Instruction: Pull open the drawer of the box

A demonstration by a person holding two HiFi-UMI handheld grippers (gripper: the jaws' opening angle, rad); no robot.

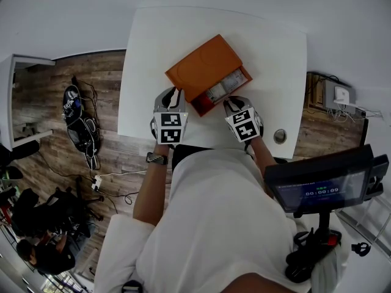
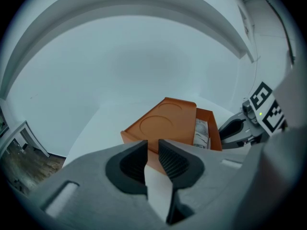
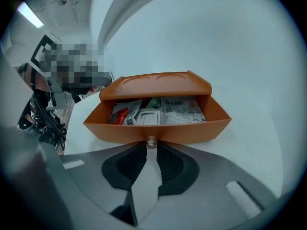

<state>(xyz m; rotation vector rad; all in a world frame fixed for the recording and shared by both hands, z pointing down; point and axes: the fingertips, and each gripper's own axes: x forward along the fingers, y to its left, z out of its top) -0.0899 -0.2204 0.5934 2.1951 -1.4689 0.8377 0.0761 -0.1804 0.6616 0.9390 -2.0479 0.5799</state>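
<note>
An orange box (image 1: 204,66) lies at an angle on the white table (image 1: 153,54). Its drawer (image 1: 223,90) is slid out toward me, with paper packets (image 3: 180,109) and a white item inside. My right gripper (image 3: 151,150) is at the drawer front (image 3: 192,131), its jaws shut on the small clear knob (image 3: 151,142). In the head view that gripper (image 1: 235,110) sits at the drawer's near end. My left gripper (image 2: 152,150) hovers at the box's (image 2: 163,121) near-left corner. Its jaws stand a narrow gap apart with nothing between them.
The table's near edge runs just under both grippers. A round metal grommet (image 1: 280,136) sits in the table at the right. A dark screen on a stand (image 1: 324,188) is at my right. Cables and gear (image 1: 82,127) lie on the wooden floor to the left.
</note>
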